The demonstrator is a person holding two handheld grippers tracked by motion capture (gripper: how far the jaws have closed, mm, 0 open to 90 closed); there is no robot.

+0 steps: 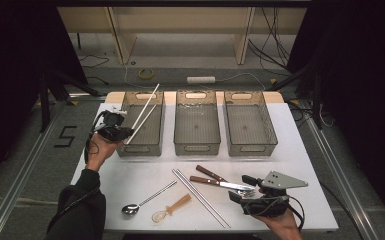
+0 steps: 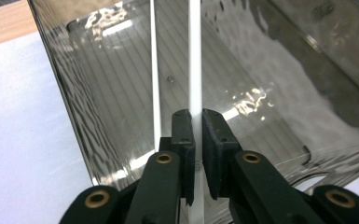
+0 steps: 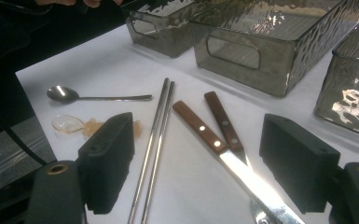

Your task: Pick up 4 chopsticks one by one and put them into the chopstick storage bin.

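High view: a person's left gripper (image 1: 121,131) holds a pair of white chopsticks (image 1: 145,113) at the near left corner of the leftmost of three smoky, clear plastic bins (image 1: 130,148) lined up along the far side of a white table (image 1: 130,175). The chopsticks are long, thin and plain, slanting up and away over the bin. In the left gripper view, the jaws are clamped together on one white stick (image 2: 195,60), with the second stick (image 2: 155,70) running just beside it, above the bin's ribbed floor. The right gripper (image 1: 246,192) sits low near the table's front right, its jaws wide apart over a wooden-handled knife (image 3: 214,142) and fork (image 3: 224,122). Metal chopsticks (image 3: 156,140), a steel spoon (image 3: 74,95) and an amber plastic spoon (image 1: 172,208) lie on the tabletop.
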